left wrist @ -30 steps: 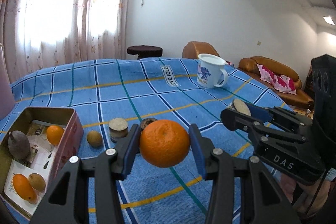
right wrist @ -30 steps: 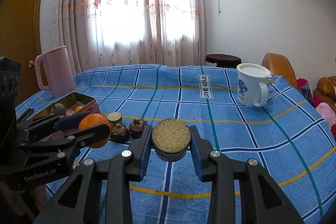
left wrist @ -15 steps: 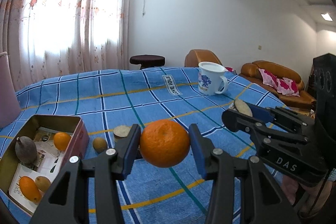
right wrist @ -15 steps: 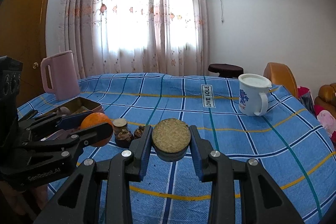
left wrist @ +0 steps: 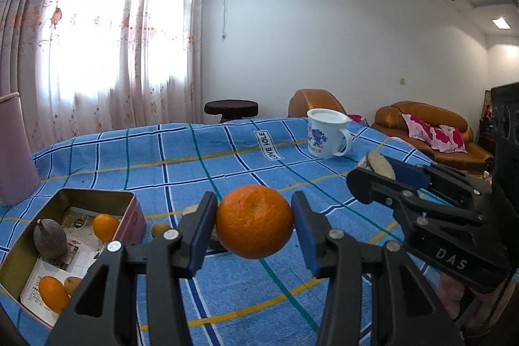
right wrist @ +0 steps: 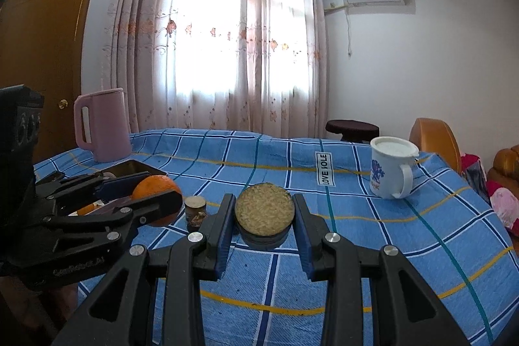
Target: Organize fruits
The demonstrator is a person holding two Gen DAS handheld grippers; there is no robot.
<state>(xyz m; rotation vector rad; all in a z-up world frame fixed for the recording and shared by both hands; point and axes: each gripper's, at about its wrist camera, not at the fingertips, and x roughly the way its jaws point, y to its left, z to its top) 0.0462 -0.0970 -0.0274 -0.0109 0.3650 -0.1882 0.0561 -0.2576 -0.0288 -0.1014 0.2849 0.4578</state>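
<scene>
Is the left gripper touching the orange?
Touching. The left wrist view shows the left gripper with both blue pads pressed against the sides of the orange, held clear of the blue checked cloth.

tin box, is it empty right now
No, the left wrist view shows the tin box holding two oranges, a dark pointed fruit and a small brown fruit.

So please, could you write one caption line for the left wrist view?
Left gripper holds an orange above the blue checked cloth, near the open tin.
</scene>
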